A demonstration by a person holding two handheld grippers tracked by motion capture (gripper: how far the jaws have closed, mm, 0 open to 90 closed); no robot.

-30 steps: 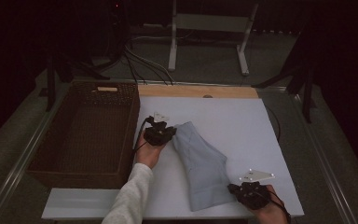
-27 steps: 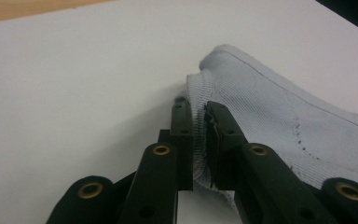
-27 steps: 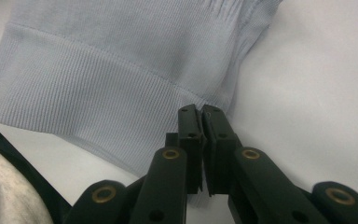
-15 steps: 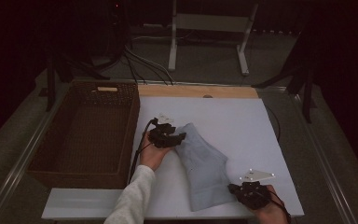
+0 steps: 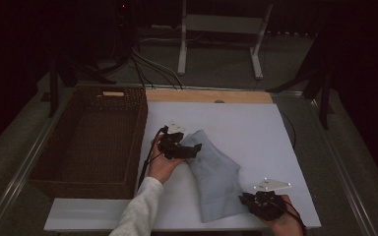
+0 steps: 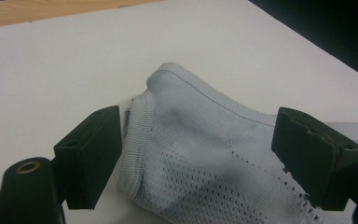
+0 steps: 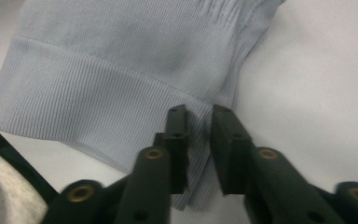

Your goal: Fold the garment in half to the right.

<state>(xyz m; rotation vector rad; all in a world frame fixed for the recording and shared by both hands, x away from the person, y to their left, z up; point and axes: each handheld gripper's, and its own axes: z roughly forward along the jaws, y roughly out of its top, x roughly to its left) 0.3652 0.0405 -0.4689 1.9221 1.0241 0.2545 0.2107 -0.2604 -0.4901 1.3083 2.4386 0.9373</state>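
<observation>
A folded light-blue knitted garment (image 5: 211, 172) lies on the white board (image 5: 246, 123), running from the middle down toward the front edge. My left gripper (image 5: 193, 150) is at its upper end. Its jaws have just been opening and now stand wide apart (image 6: 198, 158), with the ribbed edge of the garment (image 6: 205, 140) lying loose between them. My right gripper (image 5: 246, 200) sits at the lower right corner. Its jaws (image 7: 199, 116) have just parted a little, leaving a narrow gap over the hem of the garment (image 7: 121, 70).
A brown wicker basket (image 5: 139, 132) stands along the board's left side. A wooden strip (image 5: 206, 96) borders the far edge. Beyond it are cables and a metal stand (image 5: 216, 24) on the dark floor. The board's right half is bare.
The left gripper's jaws have opened and let go of the garment's upper end, which now lies flat. The left hand shifted slightly right. The right hand stayed put.
</observation>
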